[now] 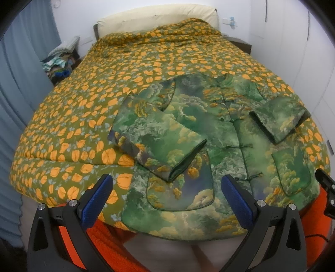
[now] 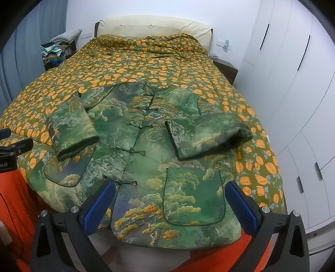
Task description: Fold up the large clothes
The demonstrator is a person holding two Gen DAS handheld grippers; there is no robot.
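A green landscape-print padded jacket [image 1: 219, 134] is lying face up on the orange-and-olive floral quilt [image 1: 83, 100] of the bed, at its foot end, collar pointing toward the cream headboard [image 1: 159, 18]. Its knot-button placket [image 2: 134, 150] is running closed down the middle. Both sleeves are lying folded inward over the jacket's front: the sleeve on the left [image 1: 159, 142] is resting with its cuff just above one patch pocket [image 1: 182, 188], and the sleeve on the right [image 2: 207, 136] is resting just above the other pocket [image 2: 192, 196]. The jacket's hem is overhanging the foot edge of the quilt, above an orange knitted blanket [image 2: 18, 198].

The left gripper [image 1: 167, 200] is hovering spread wide at the hem on the jacket's left side, blue pads [image 1: 96, 200] gripping nothing. The right gripper [image 2: 169, 205] is hovering equally wide open at the hem on the right side, likewise empty. White wardrobe doors [image 2: 293, 83] are standing beside the bed.
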